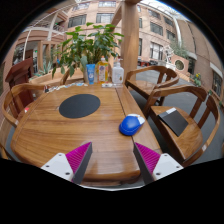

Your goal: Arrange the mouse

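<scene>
A blue computer mouse [131, 125] lies on the wooden table [70, 135], near its right edge, ahead of my right finger. A round black mouse pad [79, 105] lies further off, in the middle of the table, to the left of the mouse. My gripper [113, 160] is open and empty above the table's near edge, with the pink pads wide apart. The mouse is beyond the fingertips, not between them.
A potted plant [88, 45], a blue bottle [91, 73] and a white bottle [117, 74] stand at the table's far end. Wooden chairs stand on the right [185, 120] and on the left [15, 95]. A dark notebook [174, 121] lies on the right chair's seat.
</scene>
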The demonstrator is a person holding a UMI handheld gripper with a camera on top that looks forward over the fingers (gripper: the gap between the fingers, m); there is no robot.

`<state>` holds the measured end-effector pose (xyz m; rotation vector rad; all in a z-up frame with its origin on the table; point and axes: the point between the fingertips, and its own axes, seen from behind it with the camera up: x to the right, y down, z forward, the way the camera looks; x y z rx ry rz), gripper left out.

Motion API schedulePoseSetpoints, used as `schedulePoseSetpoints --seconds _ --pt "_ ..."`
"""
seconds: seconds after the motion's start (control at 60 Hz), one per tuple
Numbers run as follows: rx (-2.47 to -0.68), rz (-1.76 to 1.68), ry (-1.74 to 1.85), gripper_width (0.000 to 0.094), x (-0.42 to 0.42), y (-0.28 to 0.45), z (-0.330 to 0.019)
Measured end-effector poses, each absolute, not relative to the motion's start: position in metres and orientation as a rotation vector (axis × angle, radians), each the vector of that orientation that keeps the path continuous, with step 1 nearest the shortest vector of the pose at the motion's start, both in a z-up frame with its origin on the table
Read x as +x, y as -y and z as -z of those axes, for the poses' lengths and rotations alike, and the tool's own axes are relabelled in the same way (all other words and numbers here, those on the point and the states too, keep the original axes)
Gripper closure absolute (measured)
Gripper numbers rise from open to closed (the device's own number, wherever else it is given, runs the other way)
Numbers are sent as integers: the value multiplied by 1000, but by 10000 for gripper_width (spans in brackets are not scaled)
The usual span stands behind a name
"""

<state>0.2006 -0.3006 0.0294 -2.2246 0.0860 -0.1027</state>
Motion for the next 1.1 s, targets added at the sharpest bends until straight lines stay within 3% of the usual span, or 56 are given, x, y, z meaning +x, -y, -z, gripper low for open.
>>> schedulePoseSetpoints --seconds 0.4,0.5,0.583,0.817,0.983,1.1 --pt "-2202 148 -222 93 272 191 1" --pt "-2200 185 -218 176 278 175 4" --pt "-2199 236 -212 310 287 166 6" --pt "-2182 199 -260 522 292 146 4" --pt "-2186 227 -243 561 293 143 -2" --pt "-2086 275 -235 560 297 119 -50"
